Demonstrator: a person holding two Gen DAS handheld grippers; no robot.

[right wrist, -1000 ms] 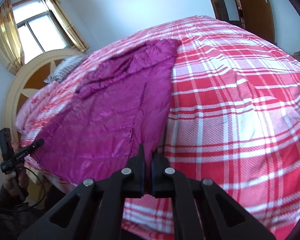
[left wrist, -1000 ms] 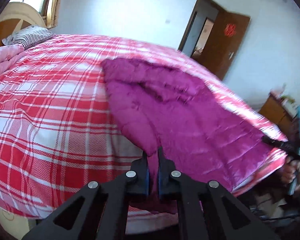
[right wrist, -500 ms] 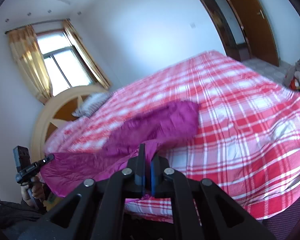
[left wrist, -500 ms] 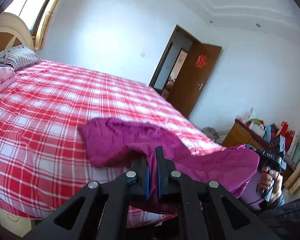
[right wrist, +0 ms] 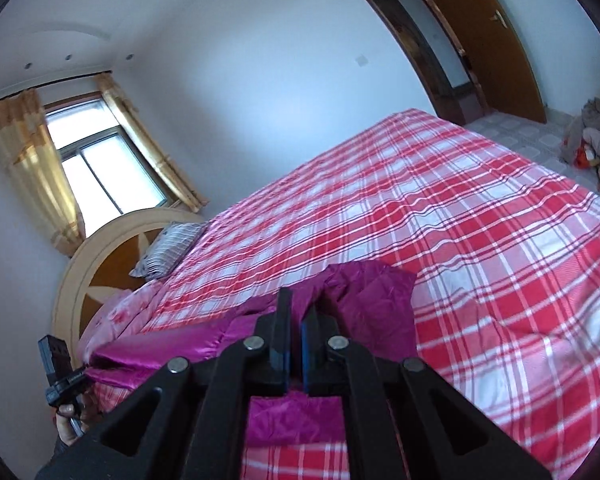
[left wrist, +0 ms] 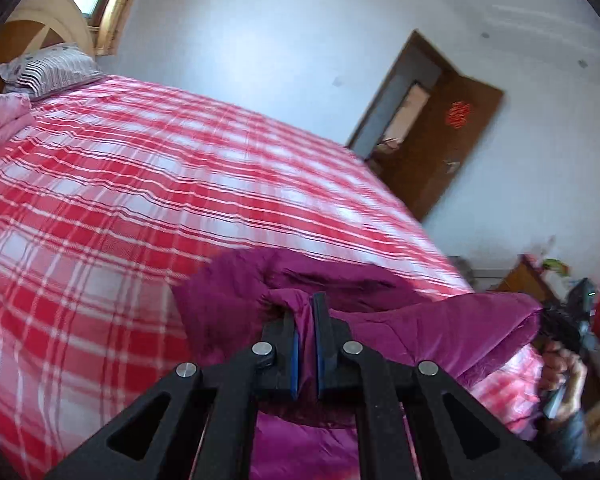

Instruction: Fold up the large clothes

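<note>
Tongs, left [left wrist: 306, 312]: I have them pinched tight on a fold of the magenta quilted coat [left wrist: 440, 320], the cloth squeezed between the blue pads.
Tongs, right [right wrist: 296, 312]: mine too, clamped on another bunch of the same coat [right wrist: 364, 292], with only a thin slit between the fingers.
Coat: I see it held up along the near edge of the bed [left wrist: 140, 184], stretched between my two tongs, its far part bunched and resting on the plaid sheet.
Other hand: from the left view the right tongs appear at the far right edge, gripping the coat's end; from the right view the left tongs sit at the lower left.
Bed: red and white plaid sheet, with a pink folded quilt [left wrist: 0, 120] near the head.
Pillow [right wrist: 168, 250]: striped, against the round wooden headboard [right wrist: 100, 264].
Beyond: window with yellow curtains [right wrist: 32, 168], brown door [left wrist: 444, 148] standing open.
</note>
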